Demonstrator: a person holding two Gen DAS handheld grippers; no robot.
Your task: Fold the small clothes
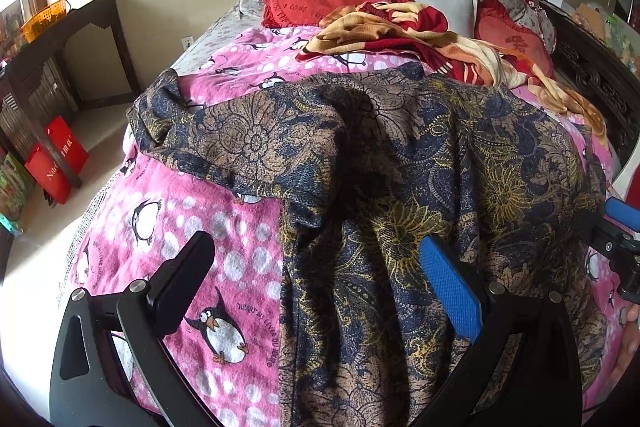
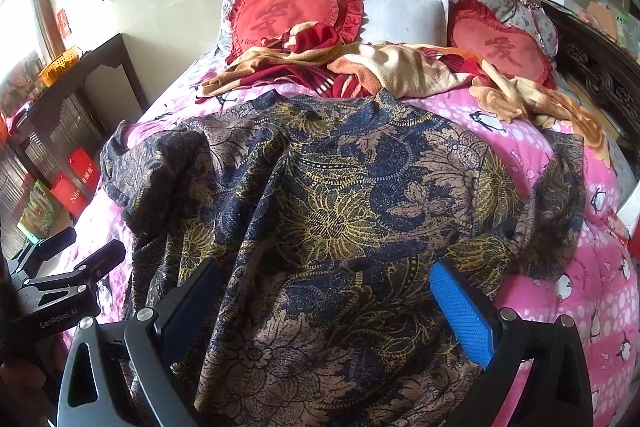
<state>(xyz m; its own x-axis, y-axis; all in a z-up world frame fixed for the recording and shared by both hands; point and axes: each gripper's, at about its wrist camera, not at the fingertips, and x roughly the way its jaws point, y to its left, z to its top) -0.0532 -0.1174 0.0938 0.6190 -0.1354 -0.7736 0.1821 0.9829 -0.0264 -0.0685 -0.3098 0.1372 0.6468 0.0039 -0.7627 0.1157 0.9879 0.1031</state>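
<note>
A dark blue and tan floral shirt (image 1: 400, 155) lies spread on the pink penguin blanket (image 1: 224, 251), collar toward the pillows, creased down the middle. My left gripper (image 1: 316, 263) is open above the shirt's lower left edge, one finger over the blanket, one over the cloth. It holds nothing. The shirt fills the right wrist view (image 2: 344, 195). My right gripper (image 2: 324, 291) is open over the shirt's lower hem, fingers either side of the cloth. The left gripper shows in the right wrist view (image 2: 80, 259) at the left edge; the right gripper shows in the left wrist view (image 1: 616, 227) at the right edge.
A crumpled red and tan blanket (image 2: 380, 67) lies beyond the shirt's collar. Red heart cushions (image 2: 288, 15) and a white pillow (image 2: 404, 13) lean at the headboard. A dark wooden desk (image 1: 68, 39) and red bags (image 1: 56, 163) stand left of the bed.
</note>
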